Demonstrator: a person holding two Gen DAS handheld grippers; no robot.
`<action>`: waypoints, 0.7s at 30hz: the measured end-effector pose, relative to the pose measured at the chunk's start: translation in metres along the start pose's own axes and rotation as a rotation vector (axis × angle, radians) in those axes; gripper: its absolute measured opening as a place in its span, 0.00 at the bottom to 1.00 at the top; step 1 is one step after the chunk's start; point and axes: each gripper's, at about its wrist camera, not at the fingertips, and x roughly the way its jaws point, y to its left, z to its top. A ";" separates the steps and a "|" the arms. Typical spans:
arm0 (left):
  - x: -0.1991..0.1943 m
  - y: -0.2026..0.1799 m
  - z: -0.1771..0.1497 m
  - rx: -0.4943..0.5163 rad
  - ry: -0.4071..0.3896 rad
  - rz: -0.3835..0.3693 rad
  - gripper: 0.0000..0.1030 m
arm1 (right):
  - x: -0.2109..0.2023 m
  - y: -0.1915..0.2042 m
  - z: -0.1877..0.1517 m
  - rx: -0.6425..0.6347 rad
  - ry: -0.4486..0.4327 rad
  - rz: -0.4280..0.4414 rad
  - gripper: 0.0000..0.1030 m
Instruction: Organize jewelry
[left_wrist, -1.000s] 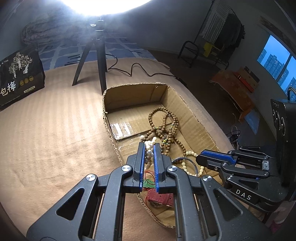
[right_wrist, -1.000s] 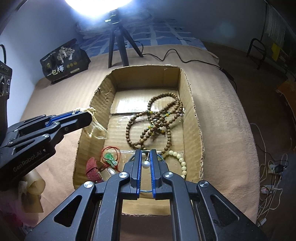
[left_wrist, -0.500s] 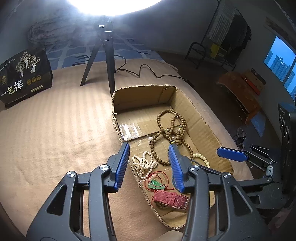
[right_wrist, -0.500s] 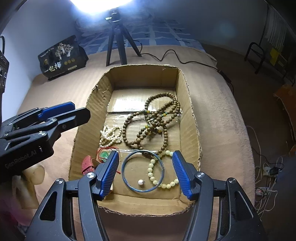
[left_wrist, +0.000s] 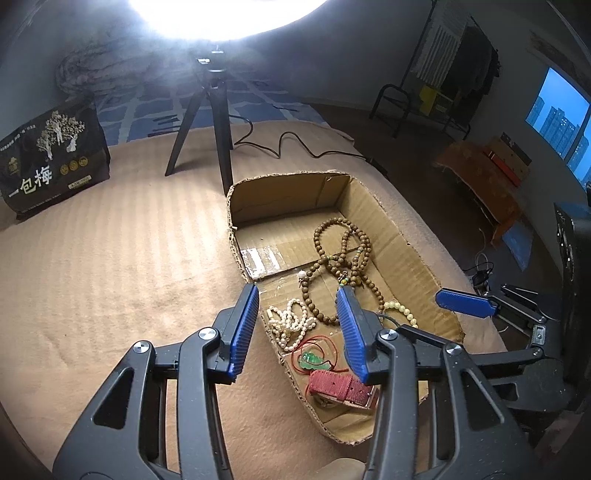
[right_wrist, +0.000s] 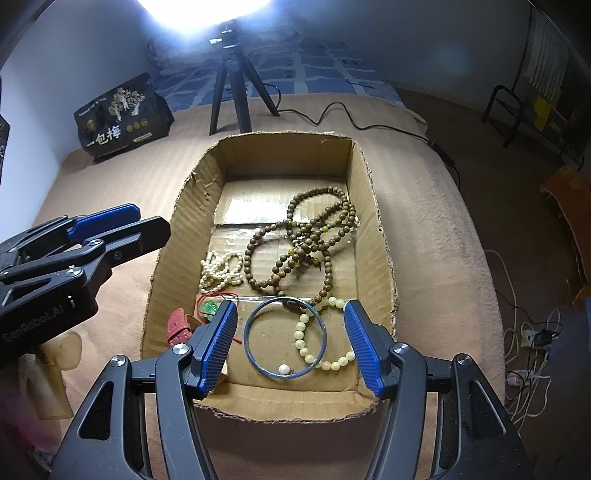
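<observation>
While both my grippers gape wide and hold nothing, the blue bangle (right_wrist: 286, 338) lies flat in the cardboard box (right_wrist: 373, 229), lower centre, between my right gripper (right_wrist: 288, 345) jaws; left gripper (left_wrist: 295, 328) hovers over the pearl strand (left_wrist: 290, 325).

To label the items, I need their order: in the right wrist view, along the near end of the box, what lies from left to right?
red strap → green pendant → blue bangle → pale yellow bead bracelet
</observation>
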 end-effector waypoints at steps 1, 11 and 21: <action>-0.002 0.000 0.000 0.004 -0.002 0.003 0.43 | -0.003 0.001 0.000 -0.003 -0.007 -0.004 0.58; -0.040 -0.003 -0.006 0.038 -0.044 0.033 0.43 | -0.039 0.013 -0.007 -0.021 -0.089 -0.045 0.58; -0.094 -0.010 -0.022 0.074 -0.096 0.044 0.44 | -0.076 0.027 -0.021 -0.048 -0.166 -0.047 0.64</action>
